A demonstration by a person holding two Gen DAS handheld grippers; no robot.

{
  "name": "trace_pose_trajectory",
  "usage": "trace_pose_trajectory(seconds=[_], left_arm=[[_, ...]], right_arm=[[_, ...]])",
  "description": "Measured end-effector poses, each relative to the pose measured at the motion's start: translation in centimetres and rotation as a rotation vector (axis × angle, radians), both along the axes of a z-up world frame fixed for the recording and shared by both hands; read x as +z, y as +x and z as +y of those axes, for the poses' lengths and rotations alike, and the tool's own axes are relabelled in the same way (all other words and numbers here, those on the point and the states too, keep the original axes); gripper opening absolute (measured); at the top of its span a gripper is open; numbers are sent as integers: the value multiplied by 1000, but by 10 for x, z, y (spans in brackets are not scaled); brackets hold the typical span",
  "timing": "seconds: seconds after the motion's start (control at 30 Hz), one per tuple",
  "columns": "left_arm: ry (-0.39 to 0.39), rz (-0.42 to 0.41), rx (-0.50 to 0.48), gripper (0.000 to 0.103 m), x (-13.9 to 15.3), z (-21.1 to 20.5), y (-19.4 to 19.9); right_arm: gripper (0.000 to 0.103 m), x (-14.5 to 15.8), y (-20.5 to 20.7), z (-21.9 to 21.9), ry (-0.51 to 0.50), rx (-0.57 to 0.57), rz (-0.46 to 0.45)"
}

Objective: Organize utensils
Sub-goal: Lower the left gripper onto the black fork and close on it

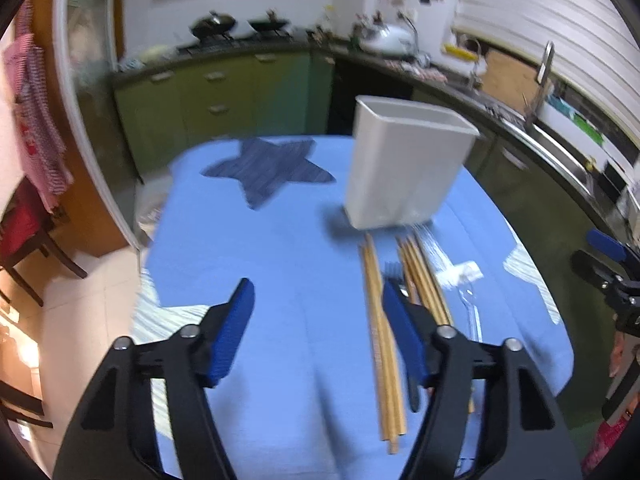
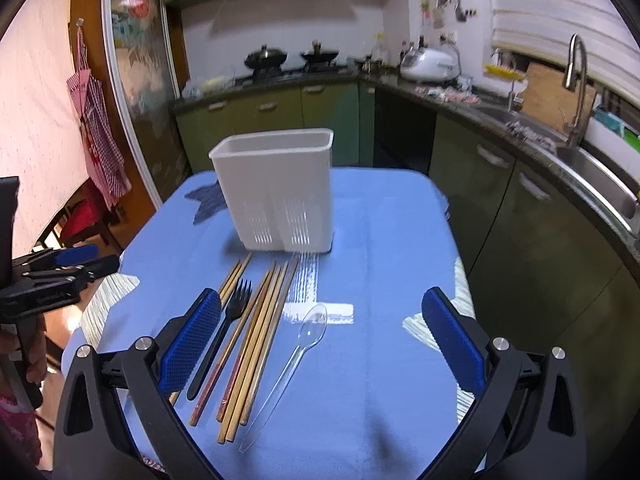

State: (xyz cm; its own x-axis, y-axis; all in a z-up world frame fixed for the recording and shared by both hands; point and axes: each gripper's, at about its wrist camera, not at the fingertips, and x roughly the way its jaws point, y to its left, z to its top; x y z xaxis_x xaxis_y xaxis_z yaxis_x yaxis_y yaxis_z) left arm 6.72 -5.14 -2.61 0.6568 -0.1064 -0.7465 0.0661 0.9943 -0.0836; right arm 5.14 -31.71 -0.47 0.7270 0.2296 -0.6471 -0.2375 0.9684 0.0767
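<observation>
Both claws, left (image 1: 318, 292) and right (image 2: 322, 308), stand apart, empty. Between the right's jaws lie stiff, light chopsticks (image 2: 256, 332) and a slippery clear spoon (image 2: 298, 354); pinch mid-shaft.

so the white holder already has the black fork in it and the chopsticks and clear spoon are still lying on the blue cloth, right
Not quite. The black fork is not in the white holder; it lies on the blue cloth among the chopsticks, as the right wrist view shows. The holder looks empty there. The chopsticks and clear spoon do still lie on the cloth.
</observation>
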Motion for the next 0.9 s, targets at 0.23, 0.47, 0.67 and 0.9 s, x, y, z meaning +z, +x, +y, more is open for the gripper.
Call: trace_pose_trajectory(seconds=[0.23, 0.47, 0.67, 0.9], left_arm=[[-18, 181, -105, 24, -33, -48, 37], [12, 291, -156, 6, -64, -80, 53], [34, 349, -157, 2, -81, -90, 62], [54, 388, -154, 2, -94, -94, 69]], right_arm=[[91, -10, 22, 3, -20, 10, 56], [88, -20, 31, 6, -24, 18, 82], [83, -24, 35, 4, -17, 16, 100], [83, -26, 36, 3, -13, 16, 106]])
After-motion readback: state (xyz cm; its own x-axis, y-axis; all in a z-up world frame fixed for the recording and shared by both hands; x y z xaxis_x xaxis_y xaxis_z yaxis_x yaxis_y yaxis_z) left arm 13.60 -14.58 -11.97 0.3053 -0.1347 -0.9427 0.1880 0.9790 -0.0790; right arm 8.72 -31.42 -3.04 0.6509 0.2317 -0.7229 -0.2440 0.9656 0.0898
